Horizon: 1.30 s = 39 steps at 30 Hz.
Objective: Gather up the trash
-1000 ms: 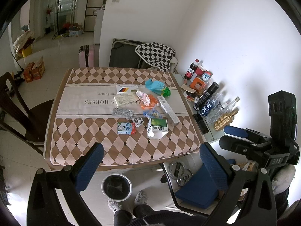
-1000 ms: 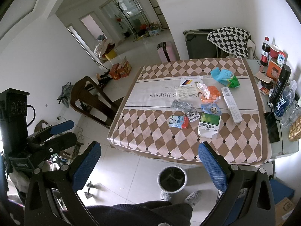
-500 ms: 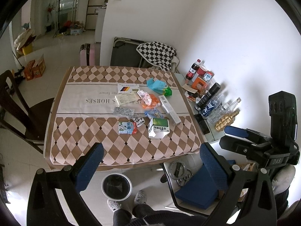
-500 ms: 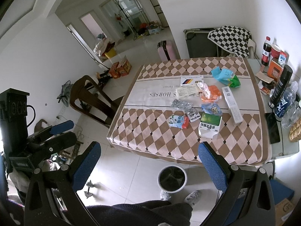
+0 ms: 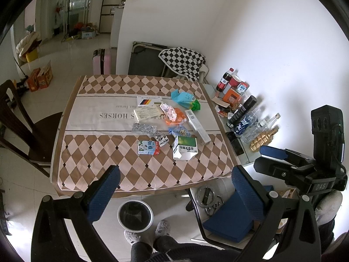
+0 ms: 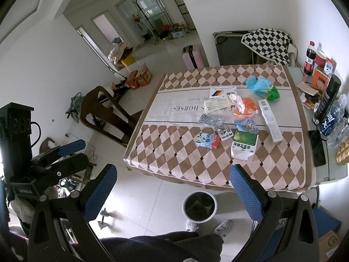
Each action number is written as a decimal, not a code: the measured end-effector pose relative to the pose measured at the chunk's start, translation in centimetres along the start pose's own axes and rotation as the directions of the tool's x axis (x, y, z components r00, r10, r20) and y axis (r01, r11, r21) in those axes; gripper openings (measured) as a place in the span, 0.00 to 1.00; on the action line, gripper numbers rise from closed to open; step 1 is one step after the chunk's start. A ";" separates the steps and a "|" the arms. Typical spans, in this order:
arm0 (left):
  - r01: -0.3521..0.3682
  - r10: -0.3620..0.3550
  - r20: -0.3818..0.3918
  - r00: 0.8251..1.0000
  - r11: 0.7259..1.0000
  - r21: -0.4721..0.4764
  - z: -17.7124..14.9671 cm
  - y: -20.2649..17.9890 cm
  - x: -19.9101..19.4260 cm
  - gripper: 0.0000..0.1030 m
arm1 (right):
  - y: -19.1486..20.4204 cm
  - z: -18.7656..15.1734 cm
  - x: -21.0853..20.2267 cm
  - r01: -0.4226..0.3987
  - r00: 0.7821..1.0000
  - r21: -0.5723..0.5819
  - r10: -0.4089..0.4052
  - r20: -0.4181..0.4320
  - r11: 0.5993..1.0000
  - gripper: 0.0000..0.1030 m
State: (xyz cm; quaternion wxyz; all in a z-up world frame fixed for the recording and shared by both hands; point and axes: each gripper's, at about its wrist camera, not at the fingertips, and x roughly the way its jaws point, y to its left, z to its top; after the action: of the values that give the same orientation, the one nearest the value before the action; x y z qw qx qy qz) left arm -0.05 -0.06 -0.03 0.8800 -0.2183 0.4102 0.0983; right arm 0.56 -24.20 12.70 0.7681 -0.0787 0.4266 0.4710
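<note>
Trash lies on the checked tablecloth (image 5: 93, 161): a green and white carton (image 5: 185, 148) (image 6: 243, 146), a small blue and red box (image 5: 148, 147) (image 6: 207, 140), blister packs (image 5: 144, 128), an orange wrapper (image 5: 176, 116), a long white box (image 5: 197, 126) and a teal bag (image 5: 182, 97). A round bin (image 5: 135, 215) (image 6: 200, 205) stands on the floor at the table's near edge. My left gripper (image 5: 174, 191) is open and empty, above and before the table. My right gripper (image 6: 172, 187) is open and empty too.
Bottles and boxes (image 5: 242, 113) crowd a side table at the right. A dark chair (image 5: 26, 126) stands left of the table. A blue-seated chair (image 5: 231, 218) is near right. My slippered feet (image 5: 148, 233) are beside the bin.
Both grippers have drifted slightly; the table sits a little lower in both views. Nothing on the table has moved.
</note>
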 end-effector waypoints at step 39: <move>-0.455 -0.025 -0.579 0.815 0.591 -0.666 -2.1 13.7 42.2 0.69 | -34.2 7.6 31.4 0.539 0.813 0.278 -0.405 -0.418 0.795 0.93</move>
State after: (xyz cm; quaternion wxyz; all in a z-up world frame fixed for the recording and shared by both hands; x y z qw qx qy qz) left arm 20.85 10.84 -37.65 0.5253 -0.5424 0.5763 0.3127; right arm 38.06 -18.19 -15.10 0.7774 -0.1116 0.6012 0.1472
